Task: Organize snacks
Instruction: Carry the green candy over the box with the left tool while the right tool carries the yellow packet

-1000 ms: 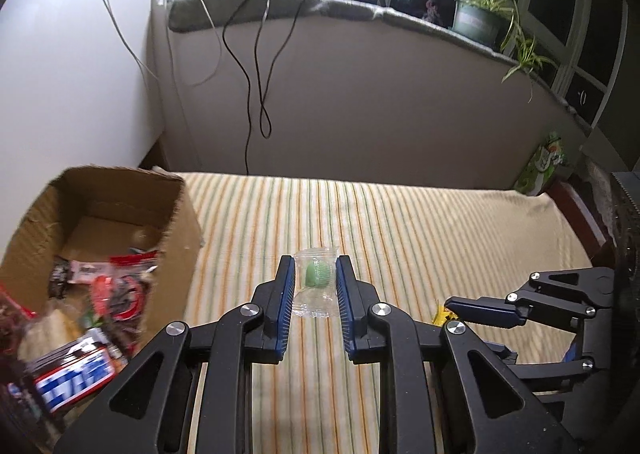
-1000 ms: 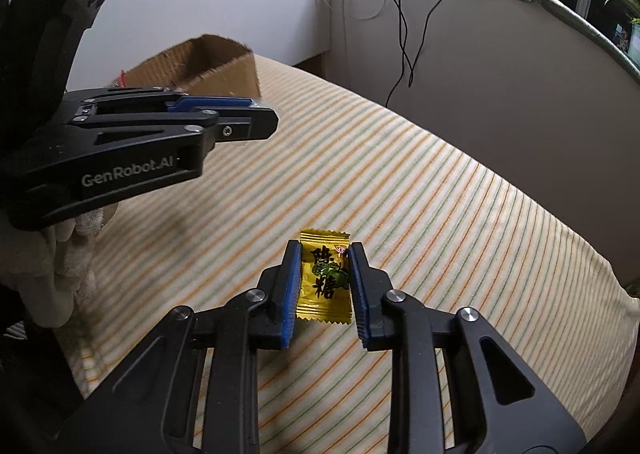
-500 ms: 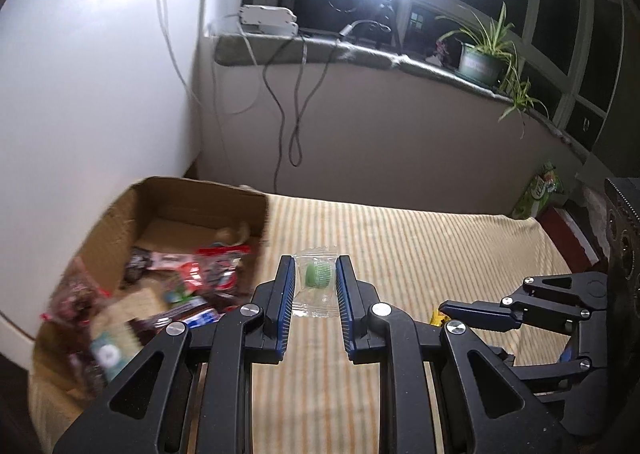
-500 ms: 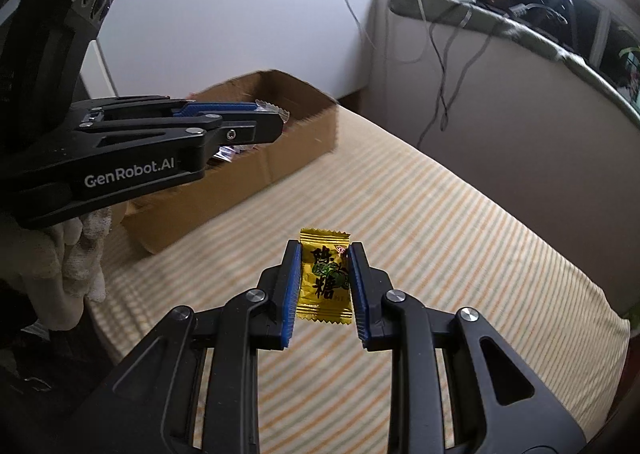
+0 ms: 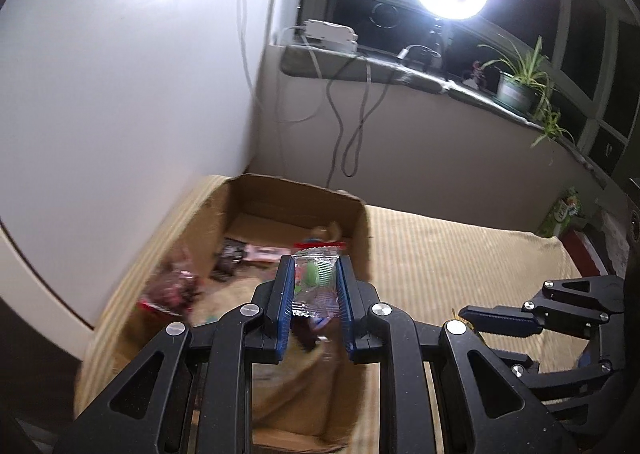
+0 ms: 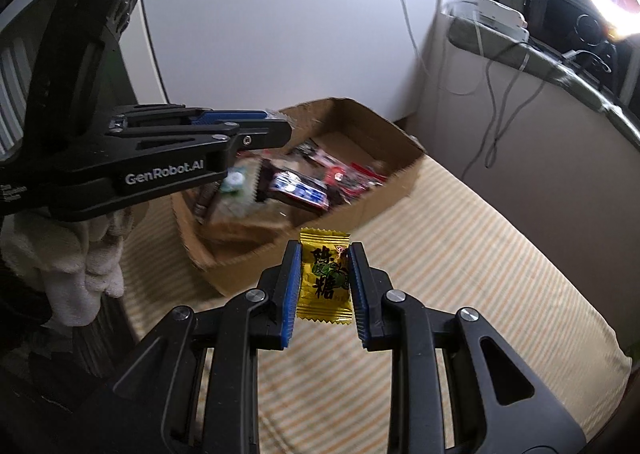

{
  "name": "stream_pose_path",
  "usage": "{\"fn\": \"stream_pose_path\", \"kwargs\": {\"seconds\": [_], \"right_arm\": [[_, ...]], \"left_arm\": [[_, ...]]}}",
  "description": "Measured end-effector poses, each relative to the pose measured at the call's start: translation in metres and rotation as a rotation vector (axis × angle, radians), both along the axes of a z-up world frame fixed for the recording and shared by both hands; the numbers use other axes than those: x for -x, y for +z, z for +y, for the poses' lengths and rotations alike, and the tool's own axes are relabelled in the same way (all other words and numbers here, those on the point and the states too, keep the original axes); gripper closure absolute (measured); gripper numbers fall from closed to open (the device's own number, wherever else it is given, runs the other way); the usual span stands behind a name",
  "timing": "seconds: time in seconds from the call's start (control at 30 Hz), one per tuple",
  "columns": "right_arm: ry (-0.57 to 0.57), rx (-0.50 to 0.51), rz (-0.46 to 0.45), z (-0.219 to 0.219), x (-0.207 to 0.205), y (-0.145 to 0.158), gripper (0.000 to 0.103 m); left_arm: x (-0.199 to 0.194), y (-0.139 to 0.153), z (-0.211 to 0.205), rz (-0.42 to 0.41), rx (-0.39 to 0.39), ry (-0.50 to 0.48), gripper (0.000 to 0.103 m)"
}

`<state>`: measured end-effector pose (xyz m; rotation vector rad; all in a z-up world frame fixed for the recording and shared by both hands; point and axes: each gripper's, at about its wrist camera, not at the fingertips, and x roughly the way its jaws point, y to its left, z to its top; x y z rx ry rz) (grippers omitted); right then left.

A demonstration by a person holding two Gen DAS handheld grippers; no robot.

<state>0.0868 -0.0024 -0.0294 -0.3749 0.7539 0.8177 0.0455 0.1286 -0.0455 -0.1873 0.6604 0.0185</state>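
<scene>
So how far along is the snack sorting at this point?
Done: the brown cardboard box already holds several wrapped snacks. In hand: the left hand-held gripper is shut on a clear-wrapped green candy above the box; the right hand-held gripper is shut on a yellow foil candy, short of the box over the striped cloth. Left: dropping both in. No loose snacks show on the cloth.

The cardboard box (image 6: 404, 169) sits on the bed (image 6: 460, 274) against the wall (image 6: 280, 13) — snack packets (image 6: 300, 187) inside it.
</scene>
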Motion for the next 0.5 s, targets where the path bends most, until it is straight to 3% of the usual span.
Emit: {"fn": "stream_pose_path", "kwargs": {"seconds": [0.5], "right_arm": [[0.073,0.021,0.025,0.068,0.005,-0.013,0.078]], "left_arm": [[0.005,-0.006,0.037,0.011,0.003,0.039,0.084]]}}
